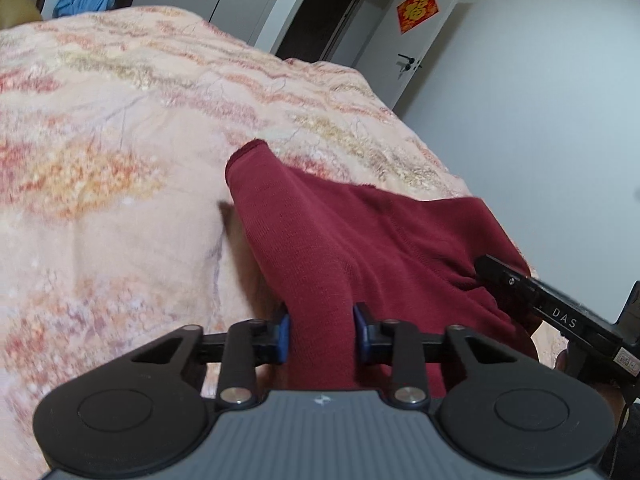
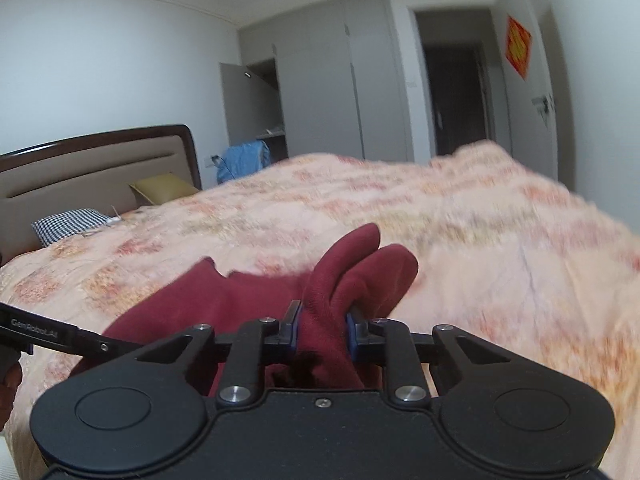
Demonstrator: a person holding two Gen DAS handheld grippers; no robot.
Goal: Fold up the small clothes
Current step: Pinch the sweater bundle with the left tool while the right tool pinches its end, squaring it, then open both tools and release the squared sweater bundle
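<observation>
The left gripper (image 1: 322,330) has its jaws pinching a bunched edge of the dark red garment (image 1: 360,232). The right gripper (image 2: 322,330) pinches another bunch of it. Ahead of both jaws, the cloth stretches over the bed (image 1: 120,120).

Each gripper (image 1: 322,330) is matte black with blue pads (image 1: 283,334) and silver screws. The ribbed housing sits behind them. White "DAS" lettering marks one finger.
</observation>
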